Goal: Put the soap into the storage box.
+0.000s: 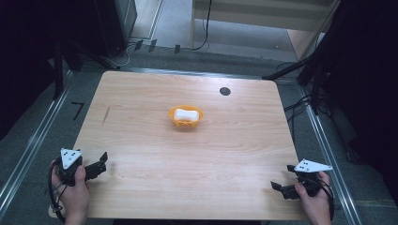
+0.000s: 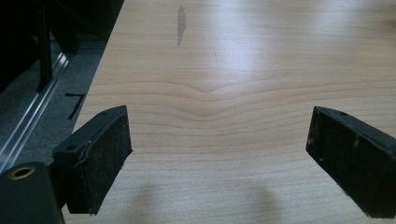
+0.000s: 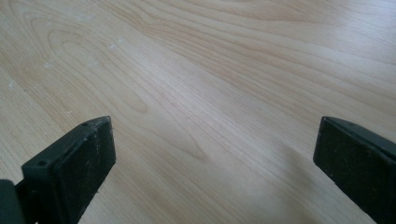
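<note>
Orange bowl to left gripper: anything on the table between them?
Nothing: in the high view, bare wood runs from the left gripper to the orange bowl holding a white object.

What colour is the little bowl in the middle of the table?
The bowl is orange, with a white block inside it. The high view shows it best.

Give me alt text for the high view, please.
An orange bowl holding a white object sits mid-table; the left tool and right tool, both open, rest at the near corners.
</note>
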The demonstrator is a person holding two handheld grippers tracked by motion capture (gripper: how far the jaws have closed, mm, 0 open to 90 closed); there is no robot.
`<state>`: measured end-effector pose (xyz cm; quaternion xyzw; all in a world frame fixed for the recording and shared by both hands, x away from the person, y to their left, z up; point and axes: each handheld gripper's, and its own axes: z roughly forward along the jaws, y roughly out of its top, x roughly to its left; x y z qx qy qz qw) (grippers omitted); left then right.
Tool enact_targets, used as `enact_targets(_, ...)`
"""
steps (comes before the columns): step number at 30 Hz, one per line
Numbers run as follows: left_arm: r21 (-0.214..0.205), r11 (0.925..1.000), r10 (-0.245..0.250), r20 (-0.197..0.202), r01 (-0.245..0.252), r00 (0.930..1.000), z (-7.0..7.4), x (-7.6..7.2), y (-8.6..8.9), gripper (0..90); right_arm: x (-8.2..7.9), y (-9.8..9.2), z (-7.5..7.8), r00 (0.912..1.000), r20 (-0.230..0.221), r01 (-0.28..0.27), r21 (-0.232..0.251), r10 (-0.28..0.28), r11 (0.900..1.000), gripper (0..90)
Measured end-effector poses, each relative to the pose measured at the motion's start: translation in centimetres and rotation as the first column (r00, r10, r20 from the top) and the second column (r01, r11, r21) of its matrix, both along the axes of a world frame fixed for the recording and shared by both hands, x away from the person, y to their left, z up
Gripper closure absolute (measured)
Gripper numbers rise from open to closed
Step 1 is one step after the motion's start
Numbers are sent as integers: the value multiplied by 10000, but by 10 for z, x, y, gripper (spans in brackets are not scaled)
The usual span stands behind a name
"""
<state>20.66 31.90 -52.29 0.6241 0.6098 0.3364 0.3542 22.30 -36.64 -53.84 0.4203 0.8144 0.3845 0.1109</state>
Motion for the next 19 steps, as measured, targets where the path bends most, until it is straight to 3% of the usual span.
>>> enact_targets(6, 34, 10000, -2, 26, 2, 10000, 0, 0, 0, 72, -12, -11, -5, 9981, 323, 518, 444, -533, 9977, 0)
enact_targets(11, 88, 10000, -44, -10, 44, 10000, 0, 0, -1, 72, -18, -16, -9, 9930, 539, 983, 1221, -1055, 9876, 0)
enact_targets(19, 308, 9995, -61, -81, 64, 9999, 0, 1, -3, 72, -22, -19, -10, 9851, 923, 1300, 1551, -1454, 9793, 0)
